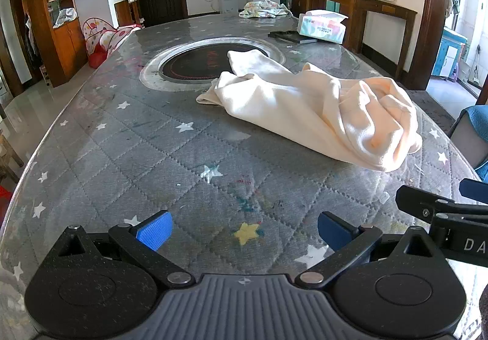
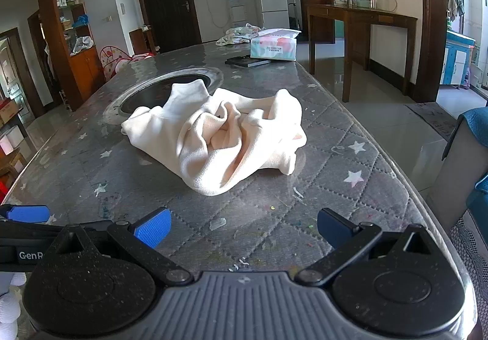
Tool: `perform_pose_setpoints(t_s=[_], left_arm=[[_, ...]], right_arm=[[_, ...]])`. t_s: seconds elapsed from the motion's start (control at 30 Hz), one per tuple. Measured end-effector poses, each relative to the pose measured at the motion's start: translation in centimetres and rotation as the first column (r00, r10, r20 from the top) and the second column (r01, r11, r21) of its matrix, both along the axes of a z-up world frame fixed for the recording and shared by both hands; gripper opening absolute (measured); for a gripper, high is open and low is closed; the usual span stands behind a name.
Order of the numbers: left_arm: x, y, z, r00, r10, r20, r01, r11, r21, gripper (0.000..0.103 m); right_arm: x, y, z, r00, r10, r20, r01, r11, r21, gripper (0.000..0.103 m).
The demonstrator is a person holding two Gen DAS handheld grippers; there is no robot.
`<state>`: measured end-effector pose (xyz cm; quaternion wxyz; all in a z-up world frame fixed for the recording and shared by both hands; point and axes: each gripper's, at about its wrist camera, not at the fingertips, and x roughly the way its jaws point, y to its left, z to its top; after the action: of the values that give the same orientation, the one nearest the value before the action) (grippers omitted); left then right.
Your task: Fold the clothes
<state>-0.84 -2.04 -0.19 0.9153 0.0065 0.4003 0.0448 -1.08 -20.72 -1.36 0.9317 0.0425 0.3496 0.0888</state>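
Observation:
A cream garment [image 1: 311, 105] lies crumpled on the grey star-patterned table [image 1: 137, 150], one end over the round black hob inset [image 1: 198, 63]. It also shows in the right wrist view [image 2: 222, 135], bunched in the table's middle. My left gripper [image 1: 244, 230] is open and empty, low over the table, well short of the garment. My right gripper [image 2: 242, 227] is open and empty, near the table's front edge, the garment ahead of it. The right gripper's body shows at the left wrist view's right edge [image 1: 442, 211].
A tissue box [image 1: 321, 25], a flat black item [image 1: 289, 36] and a patterned cloth [image 1: 263, 9] sit at the table's far end. The table's right edge [image 2: 396, 172] drops to a tiled floor. A blue-covered chair [image 2: 469, 157] stands at the right.

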Motion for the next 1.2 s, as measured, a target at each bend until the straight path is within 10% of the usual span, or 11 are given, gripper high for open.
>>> perform_pose_setpoints(t_s=[1.2], left_arm=[[0.4,-0.15,-0.34,1.0,-0.004,-0.016,0.004,1.0,0.013,0.103]], right_arm=[[0.38,-0.07,-0.3,1.0,0.002,-0.011,-0.002,1.0,0.004,0.103]])
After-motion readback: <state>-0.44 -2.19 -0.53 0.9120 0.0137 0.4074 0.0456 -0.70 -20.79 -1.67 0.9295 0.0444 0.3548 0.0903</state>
